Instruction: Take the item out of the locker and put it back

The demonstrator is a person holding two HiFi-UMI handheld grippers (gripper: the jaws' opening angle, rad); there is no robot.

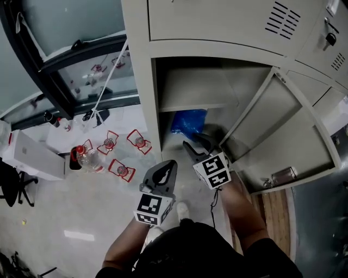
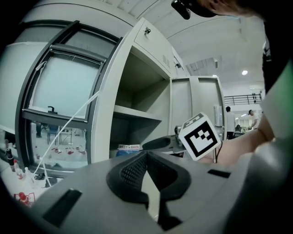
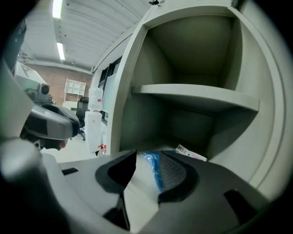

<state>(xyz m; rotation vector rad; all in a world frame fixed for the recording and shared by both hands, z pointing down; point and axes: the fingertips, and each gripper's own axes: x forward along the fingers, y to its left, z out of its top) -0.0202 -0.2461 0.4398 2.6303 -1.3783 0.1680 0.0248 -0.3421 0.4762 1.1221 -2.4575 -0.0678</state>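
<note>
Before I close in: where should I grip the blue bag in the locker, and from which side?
Probably the blue bag's near edge, coming straight in through the open front, under the shelf. It lies low at the bottom, boxed in at the sides and above; the open right gripper faces it.

Pale floor [image 1: 54, 206], dark-framed window [image 2: 64, 87], ceiling strip lights [image 3: 57, 8], far brick wall [image 3: 46, 75].

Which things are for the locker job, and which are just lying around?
For the job: locker, open door, blue bag inside, open right gripper.
Lying around: bottle, white box, chair.
</note>
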